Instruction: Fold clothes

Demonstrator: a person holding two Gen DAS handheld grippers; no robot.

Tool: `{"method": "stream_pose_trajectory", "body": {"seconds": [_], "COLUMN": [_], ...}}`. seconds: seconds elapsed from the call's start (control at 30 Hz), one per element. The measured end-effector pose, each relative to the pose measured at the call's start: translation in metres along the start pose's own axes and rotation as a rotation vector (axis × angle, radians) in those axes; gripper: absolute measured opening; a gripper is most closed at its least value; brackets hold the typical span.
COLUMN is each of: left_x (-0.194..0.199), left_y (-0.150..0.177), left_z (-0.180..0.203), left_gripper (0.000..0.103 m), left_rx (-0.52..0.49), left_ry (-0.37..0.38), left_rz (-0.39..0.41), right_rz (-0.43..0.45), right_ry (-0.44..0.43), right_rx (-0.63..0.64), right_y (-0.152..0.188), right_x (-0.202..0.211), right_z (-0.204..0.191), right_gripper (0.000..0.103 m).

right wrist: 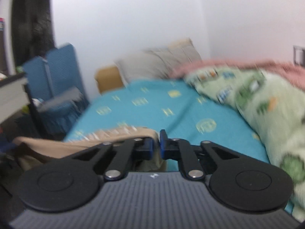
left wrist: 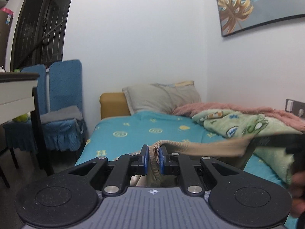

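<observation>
A beige garment (left wrist: 200, 147) hangs stretched above the near end of the bed, its ribbed hem or waistband running as a taut band from one gripper to the other. The left gripper (left wrist: 154, 155) pinches one bunched end of that band between its blue pads (left wrist: 145, 155), with loose cloth sagging below the fingers. The right gripper (right wrist: 156, 145) has its pads drawn almost together; the cloth's other end reaches their left side, but blur in the right wrist view leaves it uncertain whether fabric is truly caught between them. The long axis of the garment therefore lies level and crosswise, between the two hands, neither hand being clearly nearer; the coming fold likely depends on keeping this span taut and lowering it squarely. Beneath lies a turquoise patterned sheet (left wrist: 152, 126), largely bare towards the pillow (left wrist: 162, 99). A green printed blanket (left wrist: 247, 124) and a pink fleecy one (left wrist: 238, 108) are heaped along the wall side. Blue-covered chairs (left wrist: 63, 103) and a table edge (left wrist: 17, 87) stand to the left; a framed leaf picture (left wrist: 257, 5) hangs above.
</observation>
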State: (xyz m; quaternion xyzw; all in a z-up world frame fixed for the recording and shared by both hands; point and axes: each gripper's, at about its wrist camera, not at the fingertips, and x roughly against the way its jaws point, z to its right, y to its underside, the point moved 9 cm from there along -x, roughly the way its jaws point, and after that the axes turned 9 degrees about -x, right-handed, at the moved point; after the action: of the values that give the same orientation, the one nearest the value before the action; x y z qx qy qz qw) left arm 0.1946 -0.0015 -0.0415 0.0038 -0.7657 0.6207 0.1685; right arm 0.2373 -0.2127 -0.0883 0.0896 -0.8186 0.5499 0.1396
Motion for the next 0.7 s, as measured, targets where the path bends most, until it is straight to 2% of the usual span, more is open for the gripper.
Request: {"method": "stream_pose_trajectory", "body": {"seconds": [0.13,0.27,0.4,0.53,0.7], "left_x": [-0.013,-0.024,-0.036,-0.043,-0.057], "left_y": [0.014,0.031,0.05,0.064,0.087], "left_z": [-0.008,-0.003,0.019,0.045,0.045], "left_gripper": [0.014,0.02,0.047,0.051,0.055], "left_rx": [0.035,0.006,-0.102,-0.247,-0.345], "left_ry": [0.007,0.026,0.07,0.083,-0.007], "left_rz": [-0.074,-0.148,-0.226,-0.258,-0.338], "right_rz": [0.021,0.009,-0.003,-0.012,-0.002], "right_ry": [-0.075,-0.104,-0.13,-0.141,-0.129], "right_rx": [-0.014,-0.016,-0.028,-0.042,-0.077], "right_y": [-0.007,-0.008,-0.009,-0.01,-0.015], "right_x": [0.012,0.014,0.016,0.017,0.017], "right_z": [-0.009,-0.014,-0.018,-0.018,-0.009], "right_gripper": [0.007,0.007,0.007,0.007,0.007]}}
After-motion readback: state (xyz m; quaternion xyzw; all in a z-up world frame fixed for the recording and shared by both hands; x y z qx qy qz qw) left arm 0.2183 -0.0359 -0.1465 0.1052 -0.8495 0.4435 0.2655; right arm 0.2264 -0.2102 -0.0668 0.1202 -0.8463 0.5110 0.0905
